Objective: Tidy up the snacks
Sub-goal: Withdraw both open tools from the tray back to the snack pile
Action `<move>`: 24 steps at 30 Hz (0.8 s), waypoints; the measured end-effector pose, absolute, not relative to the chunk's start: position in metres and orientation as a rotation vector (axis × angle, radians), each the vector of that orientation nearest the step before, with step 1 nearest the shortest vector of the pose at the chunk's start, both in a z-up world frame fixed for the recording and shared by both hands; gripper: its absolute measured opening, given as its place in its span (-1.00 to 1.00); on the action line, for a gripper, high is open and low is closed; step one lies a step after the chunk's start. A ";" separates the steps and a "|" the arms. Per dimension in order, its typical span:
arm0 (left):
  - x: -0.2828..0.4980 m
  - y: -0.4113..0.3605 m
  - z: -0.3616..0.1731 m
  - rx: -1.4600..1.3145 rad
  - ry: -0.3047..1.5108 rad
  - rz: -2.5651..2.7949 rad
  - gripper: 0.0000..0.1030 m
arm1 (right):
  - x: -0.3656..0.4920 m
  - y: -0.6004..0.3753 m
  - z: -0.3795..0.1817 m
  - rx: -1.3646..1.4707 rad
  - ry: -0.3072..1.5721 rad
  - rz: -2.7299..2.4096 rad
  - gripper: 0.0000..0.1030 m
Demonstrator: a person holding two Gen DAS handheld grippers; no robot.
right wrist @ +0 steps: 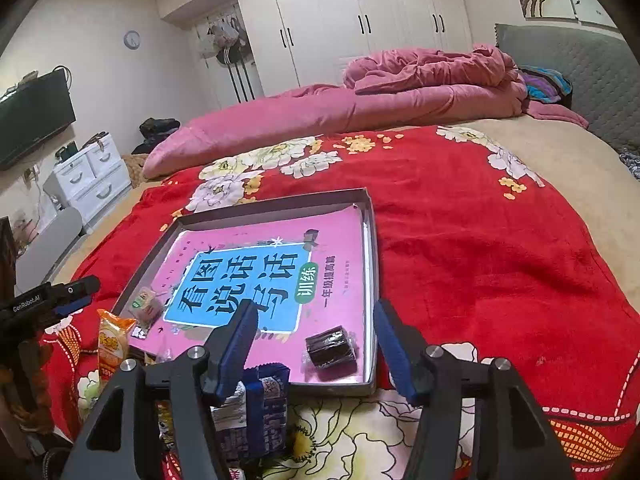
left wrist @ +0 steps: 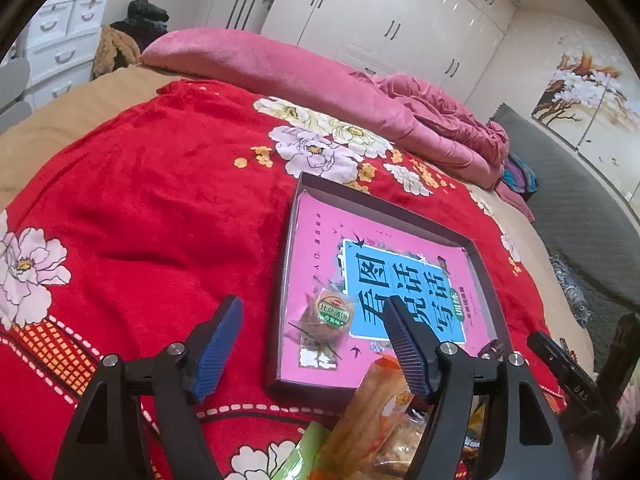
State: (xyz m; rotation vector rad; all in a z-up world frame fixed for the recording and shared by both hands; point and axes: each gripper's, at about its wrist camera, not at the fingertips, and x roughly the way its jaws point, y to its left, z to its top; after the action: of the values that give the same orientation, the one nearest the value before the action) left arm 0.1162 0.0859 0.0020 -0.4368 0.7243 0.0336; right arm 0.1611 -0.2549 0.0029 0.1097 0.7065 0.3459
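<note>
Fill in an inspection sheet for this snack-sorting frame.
Surface: red floral blanket on a bed.
Job's things: tray holding a pink book, a round biscuit and a dark roll; orange pack and blue pack lie outside it.
Clutter: pink quilt.
Grippers: left gripper and right gripper open, empty.
Cables: nothing seen.
Surroundings: wardrobe, drawers, TV.

A tray (right wrist: 370, 240) lies on the blanket (right wrist: 480, 260), two snacks inside, more packets (right wrist: 256, 408) before it.
</note>
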 end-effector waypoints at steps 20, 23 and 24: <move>0.100 0.062 0.015 -0.336 0.714 -0.010 0.51 | 0.149 -0.260 0.014 0.127 0.685 0.335 0.42; 0.098 0.059 0.015 -0.329 0.720 -0.017 0.51 | 0.145 -0.260 0.014 0.121 0.685 0.339 0.42; 0.097 0.058 0.015 -0.327 0.721 -0.020 0.51 | 0.144 -0.259 0.015 0.117 0.685 0.339 0.43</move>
State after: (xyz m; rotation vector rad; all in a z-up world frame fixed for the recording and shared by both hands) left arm 0.0970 0.0584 0.0153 -0.3274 0.7211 -0.0198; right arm 0.1439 -0.2593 0.0151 0.1171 0.6848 0.3391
